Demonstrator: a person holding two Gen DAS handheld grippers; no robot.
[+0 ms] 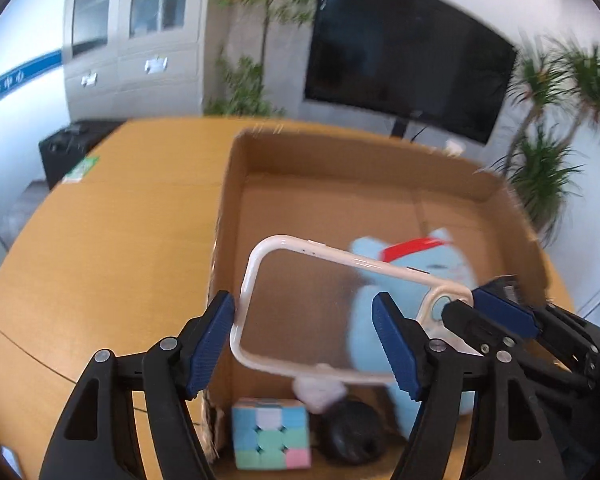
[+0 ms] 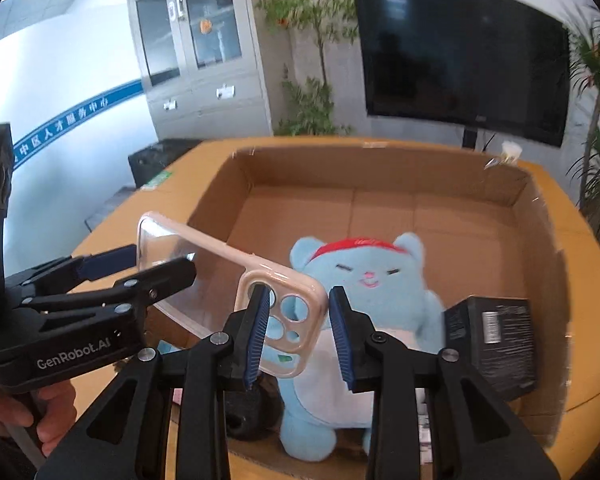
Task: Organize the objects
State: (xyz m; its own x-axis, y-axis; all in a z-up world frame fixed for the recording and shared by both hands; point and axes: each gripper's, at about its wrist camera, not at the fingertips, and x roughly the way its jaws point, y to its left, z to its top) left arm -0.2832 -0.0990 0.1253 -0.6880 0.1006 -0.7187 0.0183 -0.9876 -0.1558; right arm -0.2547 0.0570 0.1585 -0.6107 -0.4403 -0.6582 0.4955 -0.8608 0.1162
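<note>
A clear phone case with a pale pink rim [image 1: 312,312] [image 2: 220,280] hangs over the near part of an open cardboard box [image 1: 236,184] [image 2: 540,216]. My left gripper [image 1: 304,344] [image 2: 156,258] spans the case's plain end, its fingers at the case's edges. My right gripper [image 2: 300,332] [image 1: 466,300] holds the camera-hole end between its blue pads. In the box lie a blue plush bear with a red headband [image 2: 364,280] [image 1: 416,264], a pastel puzzle cube [image 1: 272,434], a black round object [image 1: 352,432] [image 2: 248,412] and a black carton [image 2: 492,344].
The box stands on a round wooden table [image 1: 100,232] [image 2: 580,380]. A green-and-white card [image 1: 82,170] lies at the table's far left edge. Behind are a grey cabinet [image 1: 132,40], a large dark screen [image 2: 460,52] and potted plants [image 1: 548,152].
</note>
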